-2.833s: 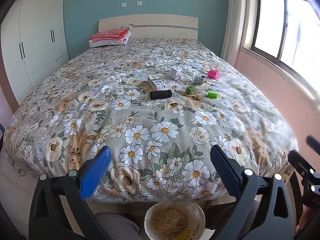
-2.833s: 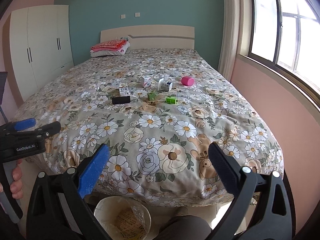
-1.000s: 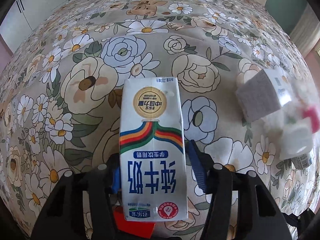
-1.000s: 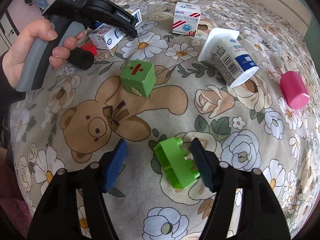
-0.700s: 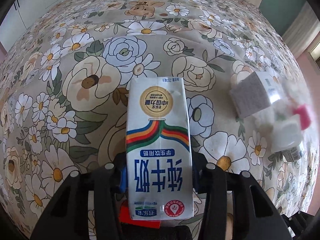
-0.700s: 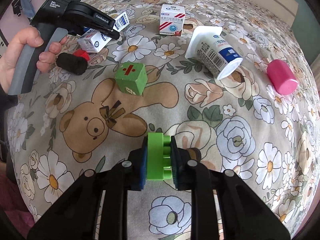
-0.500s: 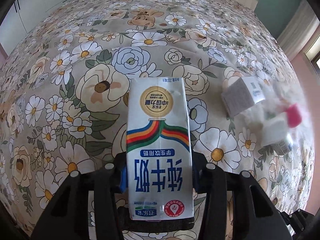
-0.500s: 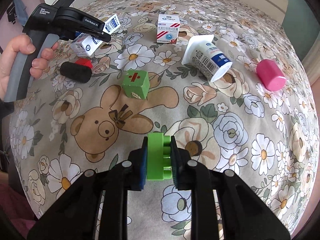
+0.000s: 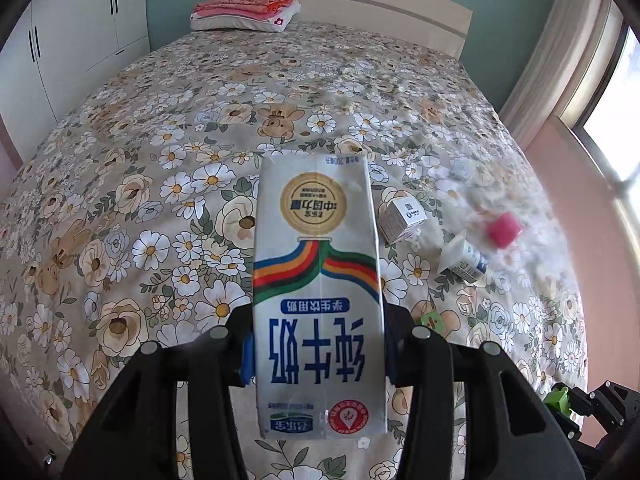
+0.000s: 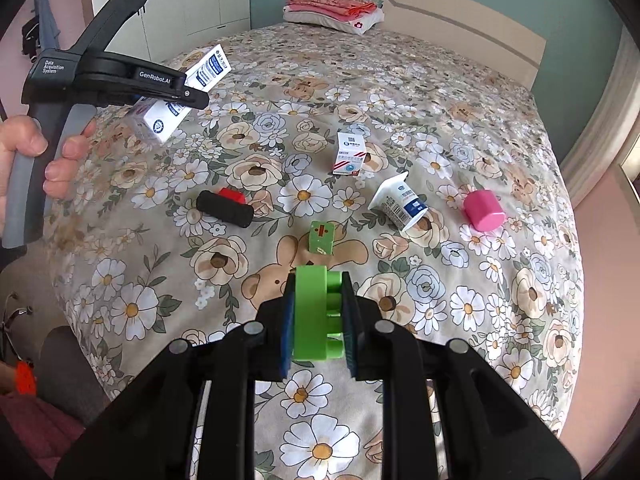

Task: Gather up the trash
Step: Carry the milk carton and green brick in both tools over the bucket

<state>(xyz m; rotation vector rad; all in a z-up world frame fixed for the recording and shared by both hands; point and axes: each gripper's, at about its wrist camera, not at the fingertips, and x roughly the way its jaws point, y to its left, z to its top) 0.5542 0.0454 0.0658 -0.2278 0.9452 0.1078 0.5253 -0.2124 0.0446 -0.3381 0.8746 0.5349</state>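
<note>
Glossy white card is what my left tongs (image 9: pixel 316 344) grip: a tall, flat-sided milk carton (image 9: pixel 318 280) with a gold seal, rainbow stripes and blue lettering, upside down to the lens, pinched at its sides by the blue pads and held clear above the bed (image 9: pixel 160 160). My right tongs (image 10: pixel 318 316) are clamped on a green plastic building brick (image 10: pixel 316 312), its round studs facing right, also lifted off the quilt.

Soft floral bedding with printed bears covers the bed in both views. The right view shows what the left mostly hides behind the carton: a black foam-like cylinder (image 10: pixel 225 209) touching a small red piece (image 10: pixel 232 195), a green cube (image 10: pixel 321 237) with a red mark, an upright small white box (image 10: pixel 350 153), a tipped white yoghurt cup (image 10: pixel 398 202) and a smooth pink cylinder (image 10: pixel 483 209), all lying apart on the quilt. It also shows a hand (image 10: pixel 24 156) on the left tool's grey handle.

The left view alone shows the right tongs' black frame at the lower right edge, with a sliver of green.
</note>
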